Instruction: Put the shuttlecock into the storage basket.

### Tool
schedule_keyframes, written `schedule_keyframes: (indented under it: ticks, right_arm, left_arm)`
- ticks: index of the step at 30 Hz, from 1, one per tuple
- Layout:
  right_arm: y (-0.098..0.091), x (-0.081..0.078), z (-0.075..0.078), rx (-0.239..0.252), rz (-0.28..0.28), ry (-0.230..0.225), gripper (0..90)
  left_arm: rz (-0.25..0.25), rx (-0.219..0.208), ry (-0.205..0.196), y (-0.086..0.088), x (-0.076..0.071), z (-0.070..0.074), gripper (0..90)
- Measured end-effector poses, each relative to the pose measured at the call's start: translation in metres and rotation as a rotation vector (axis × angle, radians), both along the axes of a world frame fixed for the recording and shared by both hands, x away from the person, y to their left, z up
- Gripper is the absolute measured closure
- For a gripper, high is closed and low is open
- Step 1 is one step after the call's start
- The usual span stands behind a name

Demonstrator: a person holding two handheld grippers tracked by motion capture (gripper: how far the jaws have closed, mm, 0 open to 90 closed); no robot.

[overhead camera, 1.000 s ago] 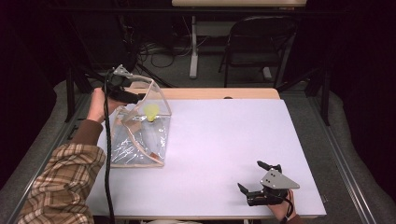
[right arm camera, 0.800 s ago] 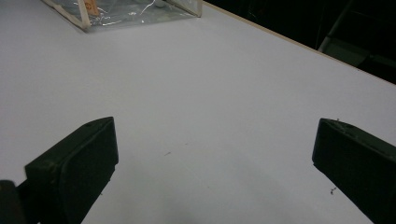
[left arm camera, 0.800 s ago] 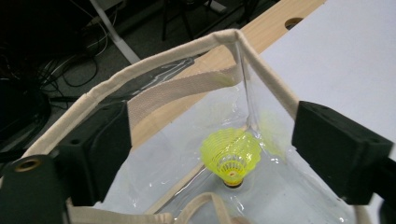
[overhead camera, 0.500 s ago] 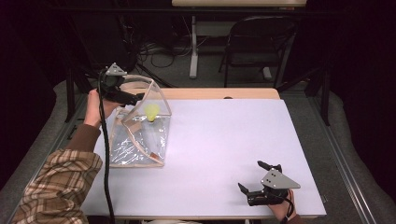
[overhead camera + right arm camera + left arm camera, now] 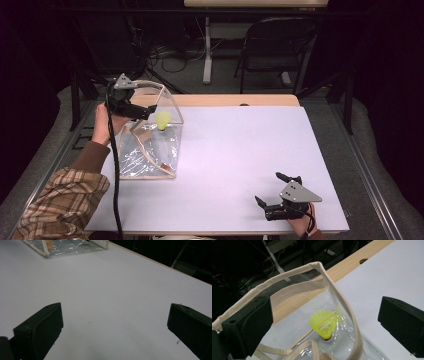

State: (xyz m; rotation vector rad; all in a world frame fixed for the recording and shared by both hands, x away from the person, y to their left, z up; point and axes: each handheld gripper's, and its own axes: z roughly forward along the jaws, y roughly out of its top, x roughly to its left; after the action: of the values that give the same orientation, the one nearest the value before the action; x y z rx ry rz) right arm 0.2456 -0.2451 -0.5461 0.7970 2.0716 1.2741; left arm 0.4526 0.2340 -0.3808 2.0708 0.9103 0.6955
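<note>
A clear plastic bag (image 5: pixel 150 145) with cream fabric trim stands at the left of the white table (image 5: pixel 240 150). Its mouth is held up and open. A yellow shuttlecock (image 5: pixel 162 120) lies inside it, seen cork-down through the plastic in the left gripper view (image 5: pixel 324 323). My left gripper (image 5: pixel 131 104) is at the bag's raised rim and open. In its own view (image 5: pixel 324 306) the trim (image 5: pixel 287 280) runs along the left jaw and loops between the jaws. My right gripper (image 5: pixel 267 187) rests open near the table's front right with nothing in it (image 5: pixel 115 315).
A wooden strip (image 5: pixel 235 100) with a hole runs along the table's far edge. Beyond it are a dark folding chair (image 5: pixel 280 50), cables and a desk leg on the floor. The bag's lower corner (image 5: pixel 67 245) shows far off in the right gripper view.
My left gripper and hand have sunk slightly at the bag's rim. The bag, the shuttlecock and the right gripper have stayed in place.
</note>
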Motion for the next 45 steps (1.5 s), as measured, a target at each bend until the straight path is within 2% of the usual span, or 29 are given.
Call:
schedule_keyframes:
  ticks: [14,19,30,34,37,42,45]
  right_arm:
    - [0.002,-0.001,0.001,-0.006,-0.001,0.003,0.0]
    - [0.002,0.001,0.001,0.003,-0.004,0.003,0.0]
    - [0.003,0.0,0.002,0.008,-0.01,0.005,0.0]
    - [0.003,0.0,0.002,0.006,-0.008,0.002,0.0]
    - [0.003,-0.002,0.003,0.007,-0.008,-0.001,0.0]
    - [0.002,-0.001,0.003,0.01,-0.007,0.001,0.0]
    - [0.002,-0.002,0.004,0.007,-0.01,-0.006,0.0]
  left_arm:
    - [-0.004,-0.007,-0.046,-0.006,-0.023,-0.003,0.0]
    - [-0.024,-0.011,-0.052,-0.006,-0.035,-0.004,0.0]
    - [-0.038,-0.011,-0.118,-0.009,-0.066,-0.016,0.0]
    - [-0.039,-0.024,-0.152,-0.007,-0.078,-0.018,0.0]
    - [-0.035,-0.05,-0.162,-0.007,-0.086,-0.023,0.0]
    - [-0.062,-0.063,-0.159,-0.009,-0.102,-0.035,0.0]
    - [-0.074,-0.087,-0.167,-0.008,-0.111,-0.042,0.0]
